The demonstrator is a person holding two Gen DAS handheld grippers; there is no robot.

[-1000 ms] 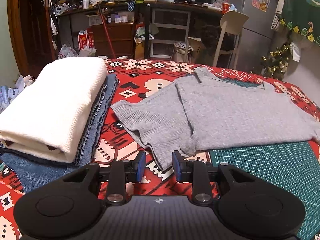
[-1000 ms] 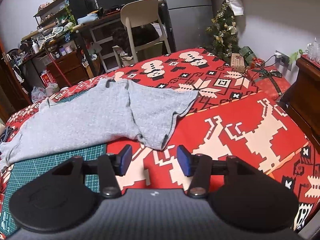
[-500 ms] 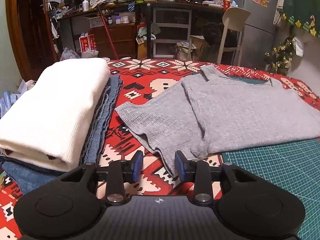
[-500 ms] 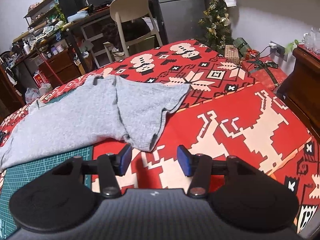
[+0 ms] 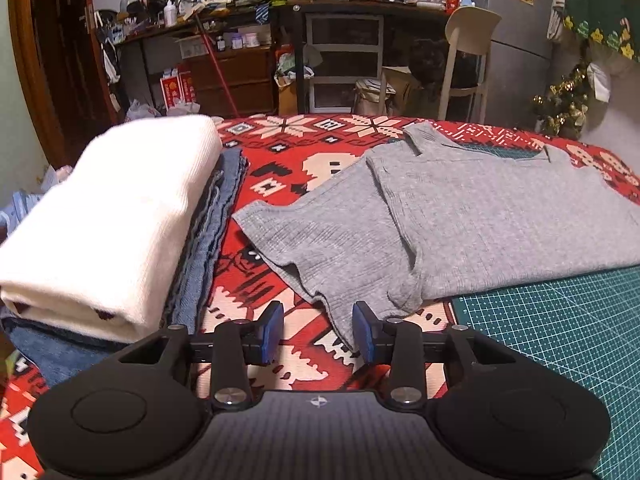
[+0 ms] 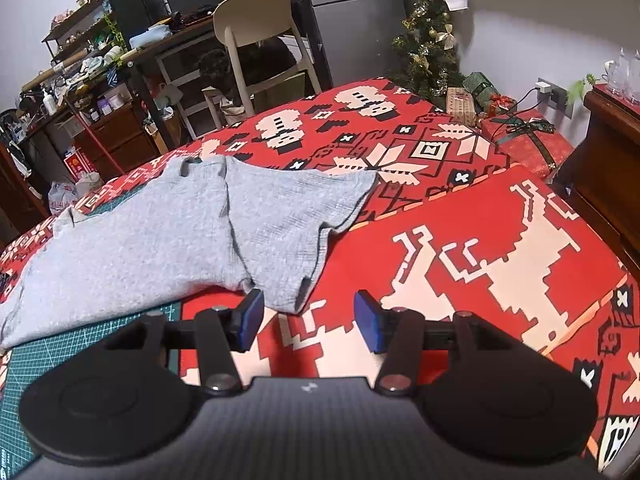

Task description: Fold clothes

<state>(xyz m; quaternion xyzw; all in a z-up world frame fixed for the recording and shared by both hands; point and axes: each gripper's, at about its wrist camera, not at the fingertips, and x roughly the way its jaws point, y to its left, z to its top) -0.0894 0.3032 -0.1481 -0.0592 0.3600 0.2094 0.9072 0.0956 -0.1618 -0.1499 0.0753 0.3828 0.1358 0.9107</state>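
A grey ribbed short-sleeved knit top (image 5: 492, 216) is spread flat on a red patterned blanket with cream and black motifs (image 5: 288, 168), its lower part lying over a green gridded cutting mat (image 5: 568, 320). The left gripper (image 5: 318, 332) is held just above the hem of the near sleeve, its blue-padded jaws spread with nothing pinched between them. The right gripper (image 6: 308, 316) is held over the other sleeve's edge, its jaws spread wider and likewise empty. Beside the top, a folded cream knit garment (image 5: 108, 224) is stacked on folded blue denim (image 5: 212, 232).
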